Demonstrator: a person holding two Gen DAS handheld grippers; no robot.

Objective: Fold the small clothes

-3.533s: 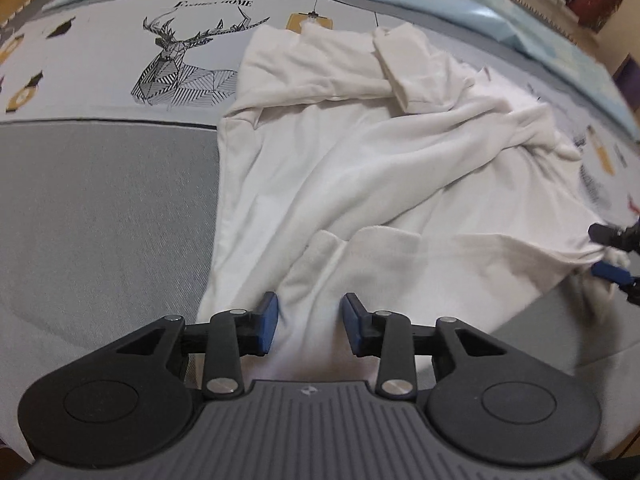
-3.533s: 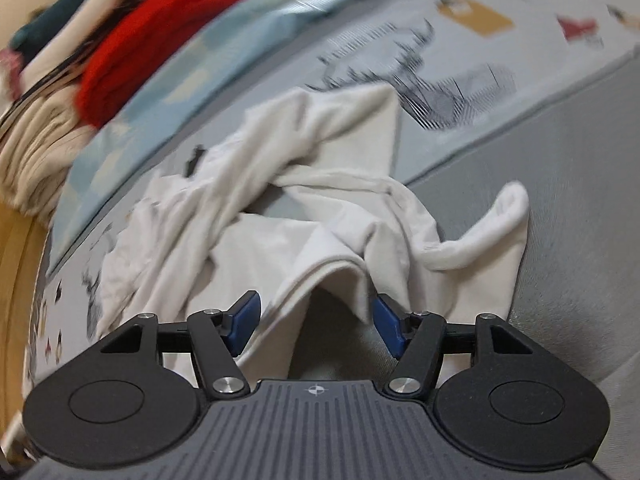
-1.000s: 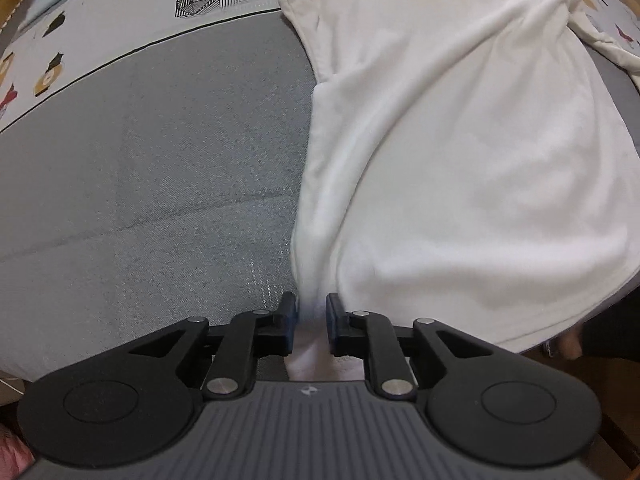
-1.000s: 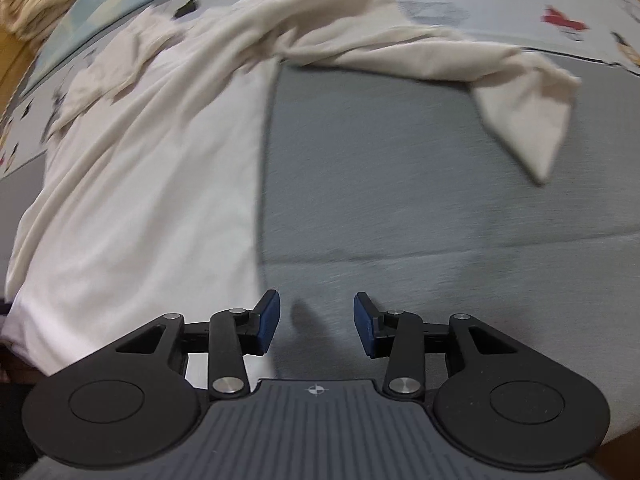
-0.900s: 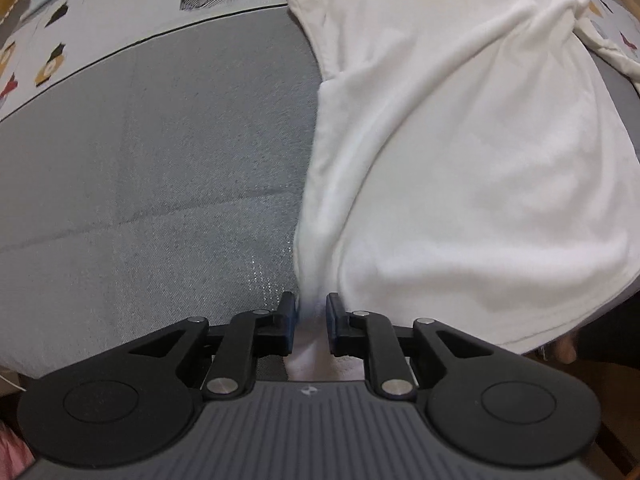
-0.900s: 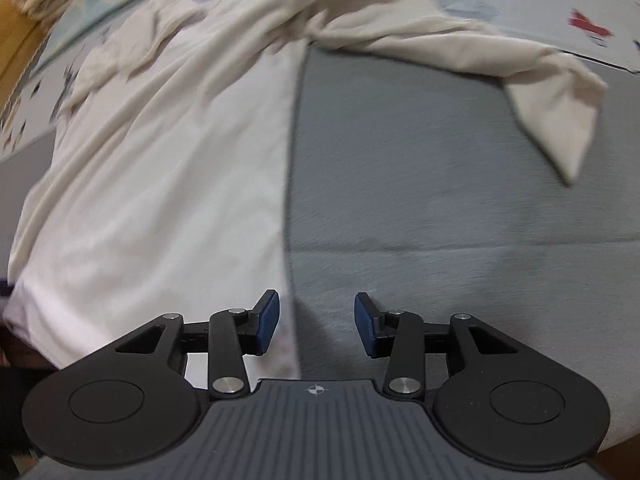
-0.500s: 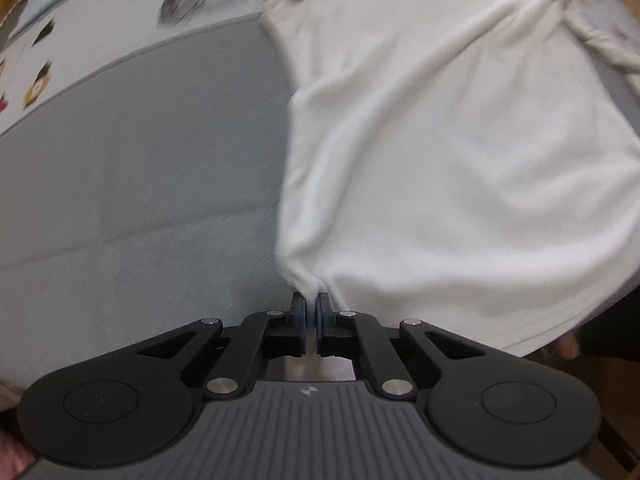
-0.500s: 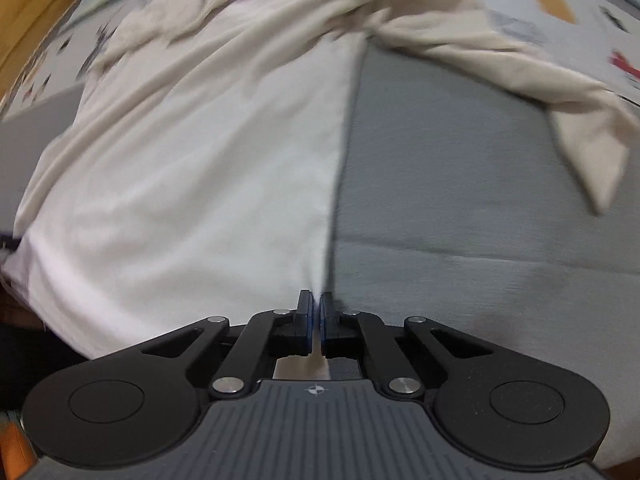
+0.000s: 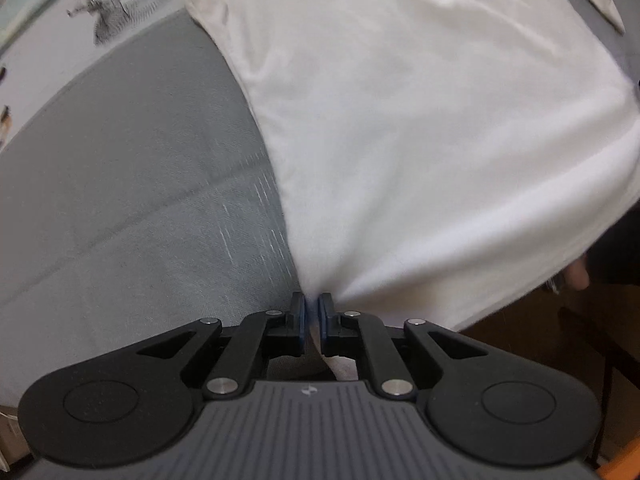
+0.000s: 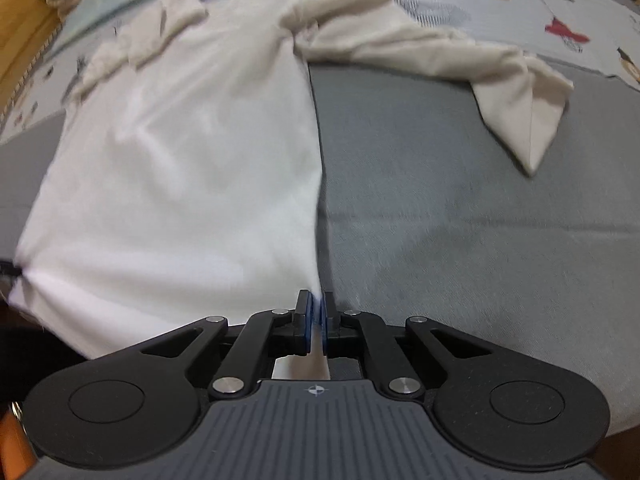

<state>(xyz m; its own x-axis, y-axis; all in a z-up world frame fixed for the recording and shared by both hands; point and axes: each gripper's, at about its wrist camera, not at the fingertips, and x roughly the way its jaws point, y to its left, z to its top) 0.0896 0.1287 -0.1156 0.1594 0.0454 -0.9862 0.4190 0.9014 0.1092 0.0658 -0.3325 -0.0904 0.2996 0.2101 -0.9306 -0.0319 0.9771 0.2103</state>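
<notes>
Two corners of the white shirt [image 9: 420, 128] are now held, one in each gripper. Your left gripper [image 9: 311, 312] is closed tight on the hem corner directly ahead of its fingertips, with cloth pinched between the blue pads and a tail of fabric showing behind them. Your right gripper [image 10: 317, 312] is closed the same way on the opposite hem corner, with the shirt's side edge running straight forward from it.

**Position of the shirt.** The body of the shirt lies ahead of both grippers on the grey bed cover [image 10: 460, 220], stretched fairly flat between the two grips. From the left gripper it spreads forward and to the right; from the right gripper it spreads forward and to the left. One sleeve [image 10: 460, 64] trails loose, far ahead and to the right of the right gripper. The collar end, farthest from both grippers, is bunched and lies on the printed part of the bedding [image 10: 560, 8].

**Step in hand.** Judging from the grips, you are at the start of the fold: the hem is secured and drawn taut, but no fold has yet been laid.

**Next move.**
1. Keep both grippers closed and hold the hem level.
2. Carry the hem forward toward the collar end, moving both grippers together so that the edge stays straight.
3. Deal with the loose sleeve and the bunched collar, since both are likely to spoil the fold if left as they lie.
</notes>
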